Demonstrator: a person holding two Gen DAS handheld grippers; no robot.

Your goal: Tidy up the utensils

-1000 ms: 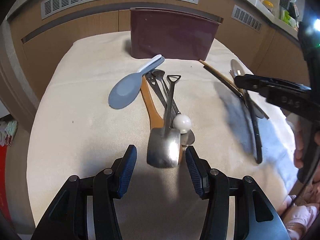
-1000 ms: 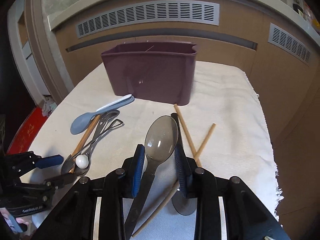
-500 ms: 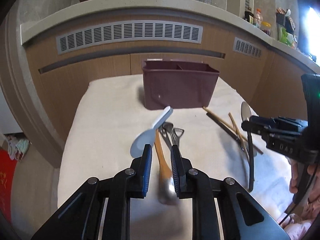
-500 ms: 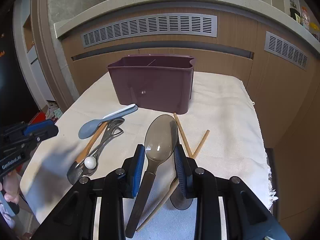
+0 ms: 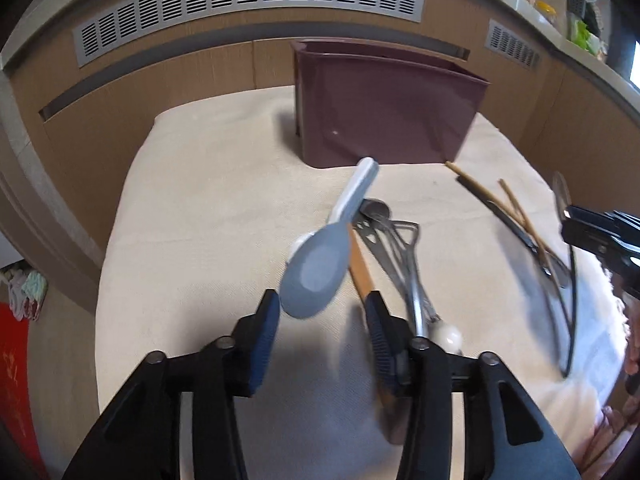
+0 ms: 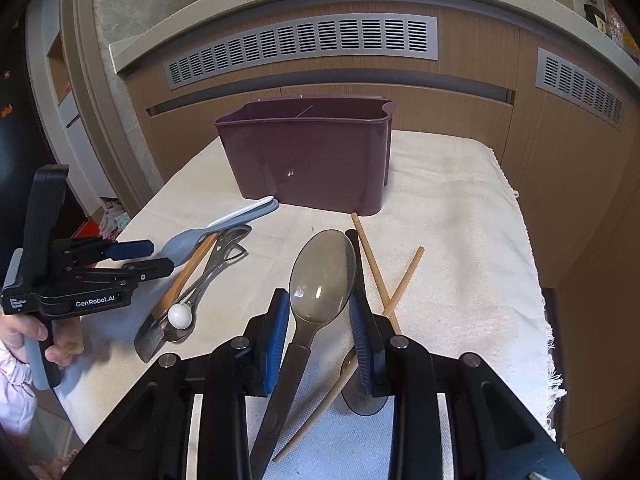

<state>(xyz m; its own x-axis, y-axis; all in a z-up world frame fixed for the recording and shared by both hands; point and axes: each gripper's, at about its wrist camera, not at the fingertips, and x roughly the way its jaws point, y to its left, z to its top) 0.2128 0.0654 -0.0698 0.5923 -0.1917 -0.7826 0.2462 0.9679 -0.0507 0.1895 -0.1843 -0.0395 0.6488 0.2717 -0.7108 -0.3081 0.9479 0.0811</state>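
A grey-blue rice paddle (image 5: 316,276) lies on top of a pile with a wooden-handled spatula (image 5: 362,272), metal utensils (image 5: 404,252) and a white ball end (image 5: 448,336). My left gripper (image 5: 322,300) hovers at the paddle's bowl, jaws opening, and the pads do not touch it. In the right wrist view the left gripper (image 6: 160,258) sits just short of the paddle (image 6: 188,240). My right gripper (image 6: 318,296) is shut on a smoky translucent spoon (image 6: 324,272) with a black handle, held above the cloth. A maroon caddy (image 6: 312,160) stands behind.
Two wooden chopsticks (image 6: 376,268) and a second smoky spoon (image 6: 364,400) lie crossed under the right gripper. Everything rests on a cream cloth (image 6: 460,240) with a fringed right edge. A wooden cabinet with vents rises behind. A person's hand (image 6: 36,332) holds the left gripper.
The left gripper left the metal spatula blade, narrowed its jaws, then widened them again beside the paddle's bowl. The right gripper keeps its hold on the smoky spoon and stays put.
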